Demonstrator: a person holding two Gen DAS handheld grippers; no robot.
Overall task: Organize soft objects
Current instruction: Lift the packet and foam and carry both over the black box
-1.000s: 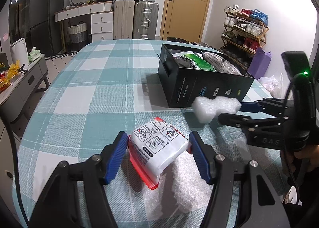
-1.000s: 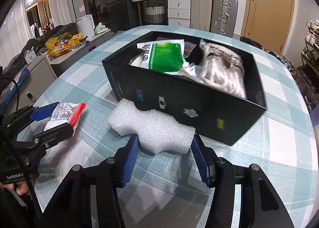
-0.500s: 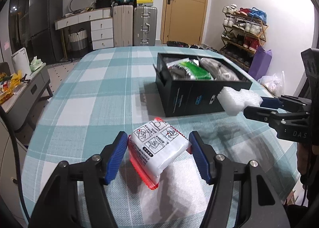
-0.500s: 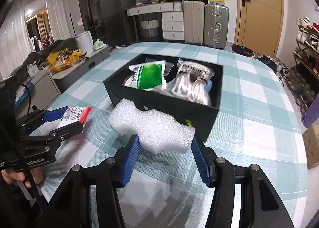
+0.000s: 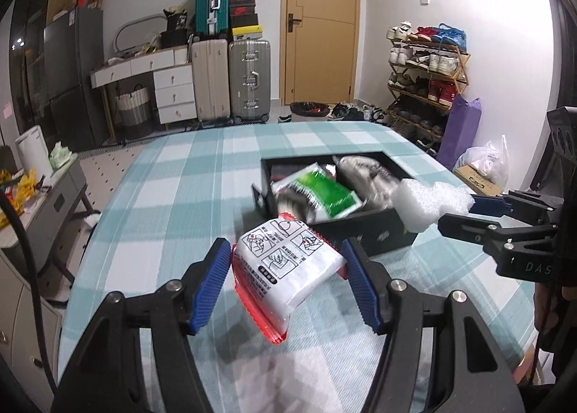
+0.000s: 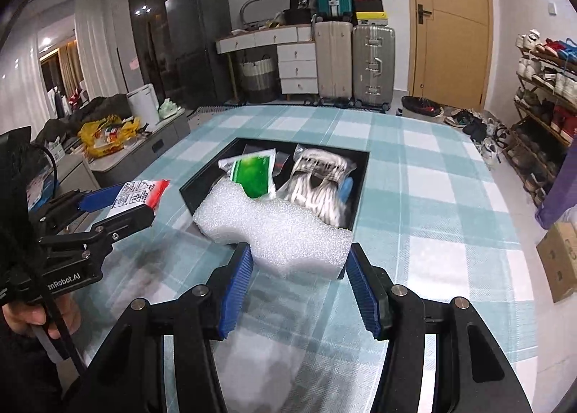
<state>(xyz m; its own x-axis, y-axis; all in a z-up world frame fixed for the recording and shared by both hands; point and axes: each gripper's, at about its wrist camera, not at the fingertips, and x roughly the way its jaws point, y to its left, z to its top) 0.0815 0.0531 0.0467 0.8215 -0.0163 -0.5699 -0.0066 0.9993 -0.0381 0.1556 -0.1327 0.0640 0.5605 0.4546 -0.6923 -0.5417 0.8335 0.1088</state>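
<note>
My left gripper (image 5: 286, 272) is shut on a white packet with red edges (image 5: 288, 268), held above the checked tablecloth. In the right wrist view that same packet (image 6: 139, 193) and left gripper (image 6: 119, 202) appear at the left. My right gripper (image 6: 297, 276) is shut on a white foam block (image 6: 277, 232), raised over the near edge of the black box (image 6: 359, 189). In the left wrist view the foam block (image 5: 429, 205) and right gripper (image 5: 465, 212) hang at the box's right side. The black box (image 5: 378, 236) holds a green packet (image 5: 321, 193) and a silvery bag (image 6: 321, 182).
The teal checked table (image 5: 173, 196) runs back toward suitcases (image 5: 230, 77) and a white drawer unit (image 5: 169, 88). A shoe rack (image 5: 425, 70) and purple bag (image 5: 463, 128) stand at the right. A grey side cabinet (image 6: 119, 157) with yellow bags sits left of the table.
Both grippers have risen with their loads. The box now shows from higher up, its contents more visible, and the foam block sits over the box's near edge.
</note>
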